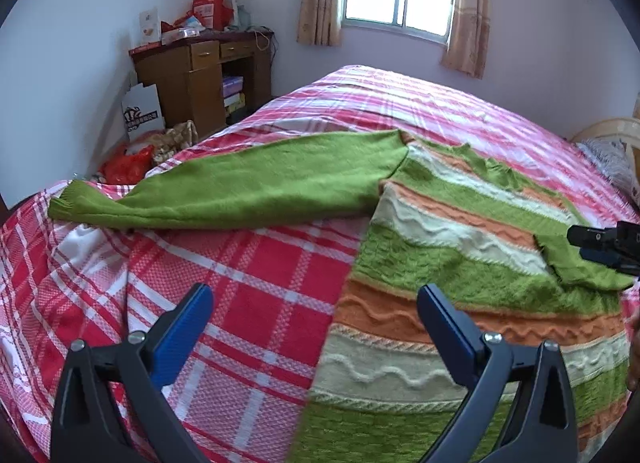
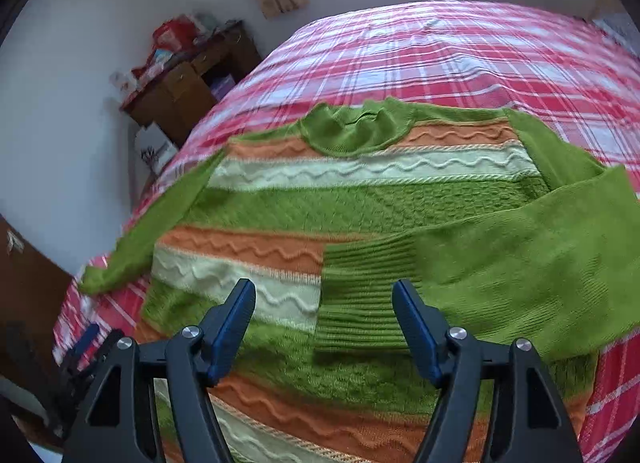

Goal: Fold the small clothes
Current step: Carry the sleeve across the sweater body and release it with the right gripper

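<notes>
While the sweater (image 2: 360, 199) lies flat on the bed (image 1: 256, 263), the right gripper (image 2: 324, 303) gapes over its folded cuff (image 2: 360, 295); the left gripper (image 1: 316, 303), also agape, hovers at its hem.

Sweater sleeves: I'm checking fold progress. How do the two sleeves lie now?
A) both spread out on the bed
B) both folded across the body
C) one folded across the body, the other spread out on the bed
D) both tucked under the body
C: in the right wrist view the right sleeve lies across the sweater body, its cuff mid-chest, while the left sleeve stretches out flat on the bed.
</notes>
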A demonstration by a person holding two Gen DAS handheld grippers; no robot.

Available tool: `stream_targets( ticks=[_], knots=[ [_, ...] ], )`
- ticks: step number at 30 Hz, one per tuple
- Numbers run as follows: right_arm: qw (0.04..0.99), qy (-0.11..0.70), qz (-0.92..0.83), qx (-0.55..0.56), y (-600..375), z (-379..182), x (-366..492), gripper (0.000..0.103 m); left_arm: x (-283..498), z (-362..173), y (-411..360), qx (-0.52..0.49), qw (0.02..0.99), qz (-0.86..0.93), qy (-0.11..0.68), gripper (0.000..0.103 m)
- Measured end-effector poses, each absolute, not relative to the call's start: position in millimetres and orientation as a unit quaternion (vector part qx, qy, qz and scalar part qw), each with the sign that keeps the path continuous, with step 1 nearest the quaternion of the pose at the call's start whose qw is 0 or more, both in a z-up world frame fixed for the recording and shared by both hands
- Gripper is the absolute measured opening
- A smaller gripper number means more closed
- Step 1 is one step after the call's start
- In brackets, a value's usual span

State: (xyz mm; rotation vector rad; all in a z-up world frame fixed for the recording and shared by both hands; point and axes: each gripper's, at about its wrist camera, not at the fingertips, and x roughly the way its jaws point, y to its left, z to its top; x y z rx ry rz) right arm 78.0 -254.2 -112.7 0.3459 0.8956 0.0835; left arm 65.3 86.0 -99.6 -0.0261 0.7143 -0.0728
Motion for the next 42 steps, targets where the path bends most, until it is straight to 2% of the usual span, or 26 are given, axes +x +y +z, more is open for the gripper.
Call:
stream_targets(
  ticks=[3,6,7,9,11,13,16,20,27,32,35,37,39,40,42],
  knots=[
    [0.893,0.434,0.020,0.115,-238.1,-119.7,81.7,0.071,66.0,-108.6,89.1,-0.001,0.938,-0.010,0.347,0.103],
    [0.886,0.460,0.008,0.062,-222.9,-138.9,91.7,0.066,70.7,-120.8,98.1,-0.009,0.934,0.010,0.358,0.103],
    [0.890,0.455,-0.002,0.040,-218.5,-139.8,92.1,0.053,73.2,-125.0,100.9,-0.016,0.930,0.010,0.367,0.103],
    [0.892,0.452,-0.028,0.012,-216.2,-139.2,91.8,0.034,72.2,-127.4,108.8,-0.045,0.931,0.000,0.362,0.103],
    [0.888,0.457,-0.018,0.051,-229.2,-136.9,93.0,0.015,71.6,-127.8,108.9,-0.046,0.931,-0.001,0.362,0.103],
    [0.880,0.464,-0.012,0.106,-248.8,-135.5,94.0,0.010,70.6,-128.7,106.5,-0.036,0.933,-0.002,0.358,0.103],
    [0.865,0.452,0.014,0.217,-276.7,-131.3,91.2,0.008,69.9,-129.6,106.7,-0.038,0.935,-0.003,0.353,0.103],
    [0.873,0.395,0.040,0.283,-286.3,-94.9,86.8,0.007,70.1,-130.8,106.2,-0.037,0.936,0.000,0.349,0.103],
    [0.883,0.344,0.112,0.299,-225.2,-45.0,127.3,0.007,70.2,-131.2,105.4,-0.037,0.936,0.001,0.349,0.103],
    [0.877,0.366,0.136,0.279,-155.9,-74.5,163.2,0.008,70.3,-131.2,105.3,-0.037,0.937,0.000,0.348,0.103],
    [0.877,0.380,0.117,0.269,-131.8,-103.6,178.8,0.012,69.9,-131.2,105.1,-0.037,0.937,0.000,0.347,0.103],
    [0.859,0.417,0.128,0.270,-122.6,-125.0,186.8,0.023,69.7,-131.1,104.9,-0.037,0.937,0.000,0.346,0.103],
    [0.839,0.441,0.151,0.282,-123.2,-132.8,189.0,0.024,69.4,-131.1,104.6,-0.037,0.938,0.000,0.345,0.103],
    [0.838,0.435,0.160,0.289,-125.7,-130.8,186.6,0.024,69.2,-131.1,104.0,-0.037,0.938,0.000,0.344,0.103],
    [0.849,0.412,0.166,0.285,-133.4,-118.0,175.2,0.031,68.5,-131.1,102.9,-0.034,0.938,0.002,0.344,0.103]
  ],
)
